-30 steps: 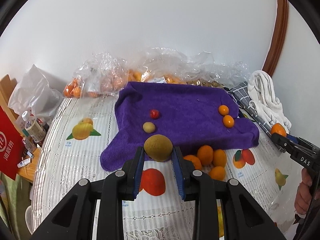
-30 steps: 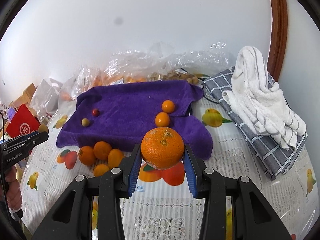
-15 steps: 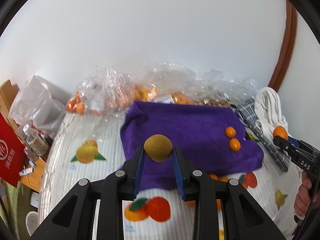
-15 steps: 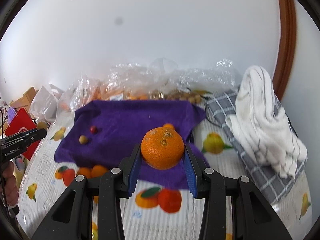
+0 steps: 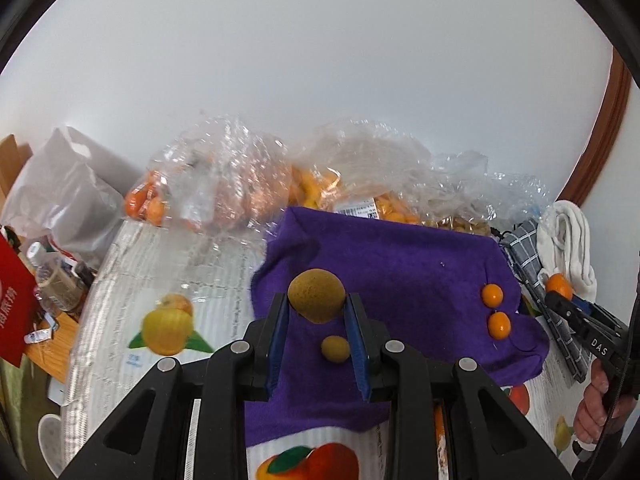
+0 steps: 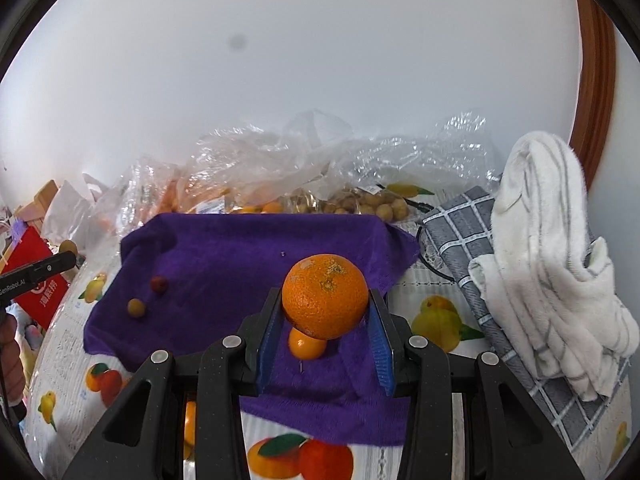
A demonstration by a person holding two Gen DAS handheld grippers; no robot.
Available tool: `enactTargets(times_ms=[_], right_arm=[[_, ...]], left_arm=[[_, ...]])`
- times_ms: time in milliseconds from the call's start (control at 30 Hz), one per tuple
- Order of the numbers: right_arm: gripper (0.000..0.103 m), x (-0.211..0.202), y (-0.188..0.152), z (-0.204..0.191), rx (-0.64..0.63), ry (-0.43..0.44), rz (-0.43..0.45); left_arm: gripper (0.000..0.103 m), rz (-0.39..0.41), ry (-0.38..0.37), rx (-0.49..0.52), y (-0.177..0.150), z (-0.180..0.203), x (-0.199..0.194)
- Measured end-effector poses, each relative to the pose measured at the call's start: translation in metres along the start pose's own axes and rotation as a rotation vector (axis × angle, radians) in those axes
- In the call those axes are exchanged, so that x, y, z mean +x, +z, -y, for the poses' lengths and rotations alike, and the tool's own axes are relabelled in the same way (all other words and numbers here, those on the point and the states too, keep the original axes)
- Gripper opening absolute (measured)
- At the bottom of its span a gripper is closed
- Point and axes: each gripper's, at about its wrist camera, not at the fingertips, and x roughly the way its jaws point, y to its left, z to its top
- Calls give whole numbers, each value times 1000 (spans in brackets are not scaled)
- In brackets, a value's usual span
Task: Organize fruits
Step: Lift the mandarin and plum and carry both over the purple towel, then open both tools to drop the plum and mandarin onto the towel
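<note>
My left gripper is shut on a brown-green round fruit and holds it above the left part of the purple cloth. A small yellow-green fruit lies on the cloth below it. Two small orange fruits lie at the cloth's right. My right gripper is shut on a large orange above the purple cloth, over a small orange fruit. A red fruit and a yellow-green fruit lie at the cloth's left.
Clear plastic bags of fruit are piled along the wall behind the cloth. A white towel lies on a grey checked cloth at the right. A red packet and bottles stand at the left table edge.
Both grippers have moved forward over the purple cloth with their fruits still held. The loose oranges in front of the cloth have dropped almost out of view.
</note>
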Motion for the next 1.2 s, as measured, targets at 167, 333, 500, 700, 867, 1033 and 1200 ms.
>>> enactTargets(times_ms=[167, 333, 500, 700, 867, 1033, 1200], right_arm=[[41, 24, -2, 6, -8, -8, -44], [41, 46, -7, 10, -1, -9, -89], [41, 61, -12, 9, -12, -11, -118], [41, 62, -14, 5, -15, 28, -113], [42, 63, -16, -4, -42, 44, -105], [42, 64, -17, -10, -45, 77, -119], [46, 68, -20, -18, -77, 89, -138]], left_arm=[[27, -43, -13, 11, -4, 11, 27], [27, -78, -9, 48, -12, 24, 49], [27, -99, 20, 103, -22, 37, 65], [27, -112, 12, 120, -28, 42, 72], [27, -118, 14, 131, -29, 45, 75], [28, -123, 6, 131, -30, 46, 79], [28, -129, -8, 122, -31, 44, 79]])
